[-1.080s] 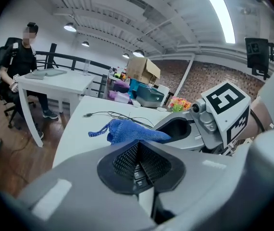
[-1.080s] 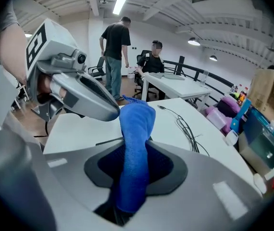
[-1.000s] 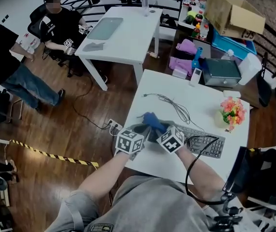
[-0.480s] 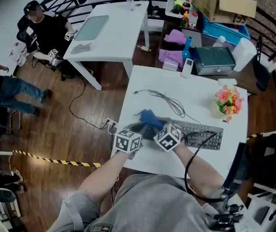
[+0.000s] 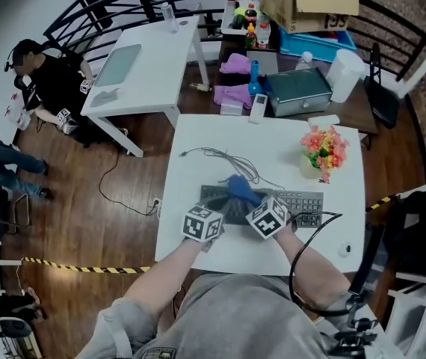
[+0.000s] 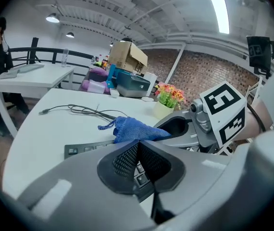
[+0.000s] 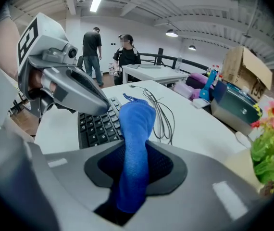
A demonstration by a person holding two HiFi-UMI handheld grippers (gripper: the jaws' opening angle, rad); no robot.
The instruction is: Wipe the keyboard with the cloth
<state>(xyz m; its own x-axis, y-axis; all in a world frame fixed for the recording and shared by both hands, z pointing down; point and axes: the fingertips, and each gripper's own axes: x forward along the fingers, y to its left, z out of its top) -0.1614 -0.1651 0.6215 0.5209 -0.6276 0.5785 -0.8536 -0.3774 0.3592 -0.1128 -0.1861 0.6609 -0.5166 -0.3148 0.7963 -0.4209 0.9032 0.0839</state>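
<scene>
— Where's the cloth?

— The blue cloth (image 7: 137, 121) is pinched in the right tongs (image 7: 136, 154). A thick fold runs up between the pads and out past the tips. Its bunched end sits on the left half of the keyboard (image 5: 303, 199), towards the keyboard's far edge.

— And the other tongs?

— The left tongs (image 6: 138, 147) are pressed together with nothing between them. They are over the keyboard's left end, just beside the right pair. I can't tell whether they touch the keys.

— What's around the keyboard?

— It lies on a white counter (image 5: 190, 152). A loose grey cable (image 5: 228, 158) trails just beyond the keyboard's far edge, and a pot of flowers (image 5: 322, 146) stands beyond its right end.
</scene>
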